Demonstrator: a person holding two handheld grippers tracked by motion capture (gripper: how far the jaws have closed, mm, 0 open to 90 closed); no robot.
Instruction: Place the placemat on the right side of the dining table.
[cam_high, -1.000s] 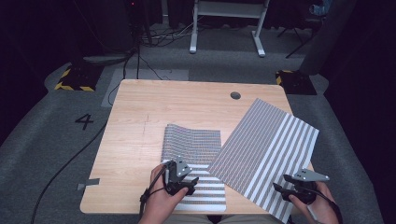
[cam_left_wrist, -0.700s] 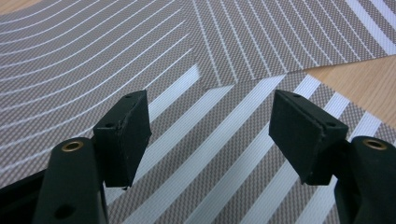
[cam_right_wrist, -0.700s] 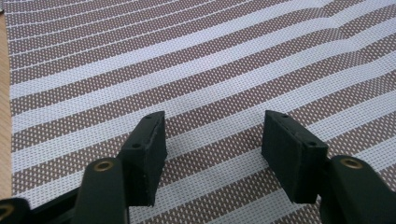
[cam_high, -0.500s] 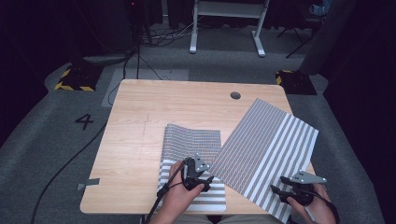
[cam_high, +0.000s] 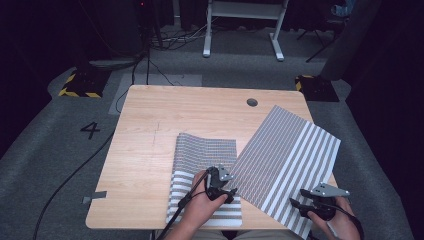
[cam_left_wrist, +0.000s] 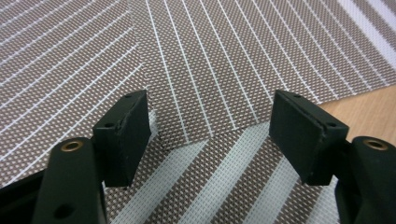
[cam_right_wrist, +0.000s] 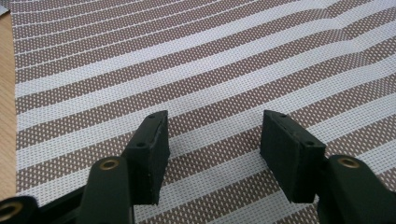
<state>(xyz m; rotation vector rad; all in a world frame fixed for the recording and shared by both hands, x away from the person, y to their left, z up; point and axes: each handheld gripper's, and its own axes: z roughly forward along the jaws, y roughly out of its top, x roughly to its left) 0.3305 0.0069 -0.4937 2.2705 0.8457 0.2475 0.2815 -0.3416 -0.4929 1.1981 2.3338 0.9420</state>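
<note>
Two striped woven placemats lie on the wooden table (cam_high: 150, 130). The left mat (cam_high: 200, 155) has fine stripes on its far part and wide stripes near me. The larger right mat (cam_high: 295, 150) lies at an angle, and its near-left corner (cam_left_wrist: 161, 142) overlaps the left mat (cam_left_wrist: 224, 191). My left gripper (cam_high: 226, 189) hovers at that corner, jaws open (cam_left_wrist: 212, 135), with nothing between them. At the right mat's near edge my right gripper (cam_high: 299, 204) is open (cam_right_wrist: 212, 149) just above the wide stripes (cam_right_wrist: 187, 70), not pinching them.
A round cable hole (cam_high: 252, 102) sits near the table's far edge. The right mat overhangs the table's right and near edges. Bare wood (cam_left_wrist: 369, 107) shows beside the mats. Beyond the table are grey floor, cables and a white frame (cam_high: 240, 25).
My left gripper has moved right across the left mat to the overlapping corner of the right mat. The right gripper has stayed put.
</note>
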